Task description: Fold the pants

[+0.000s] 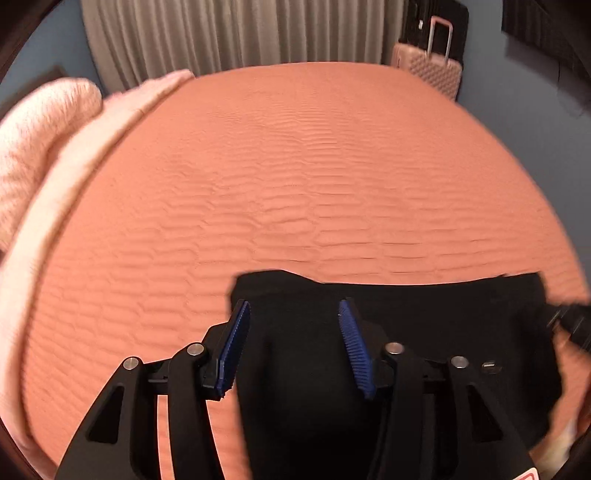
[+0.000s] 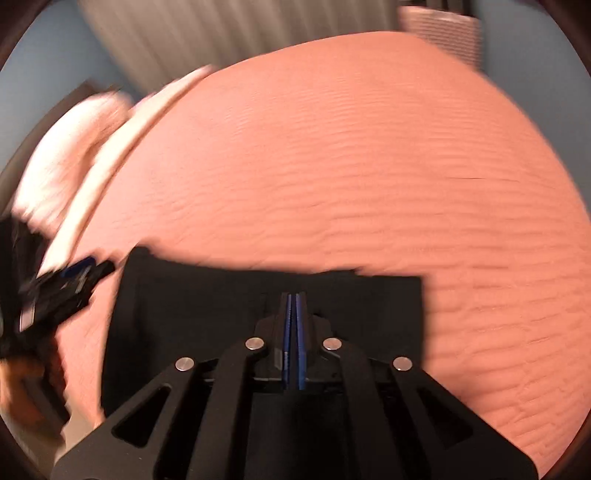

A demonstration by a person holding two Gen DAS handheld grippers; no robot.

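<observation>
Black pants lie flat as a folded dark rectangle on the near part of an orange bed. My left gripper is open, blue pads apart, above the pants' left part. The right gripper shows blurred at the right edge there. In the right wrist view the pants lie under my right gripper, whose blue pads are pressed together; I cannot tell whether cloth is pinched between them. The left gripper shows blurred at the left.
The orange quilted bedspread stretches far ahead. Pale pink pillows lie at the left. A pink suitcase stands beyond the bed's far right corner, before grey curtains.
</observation>
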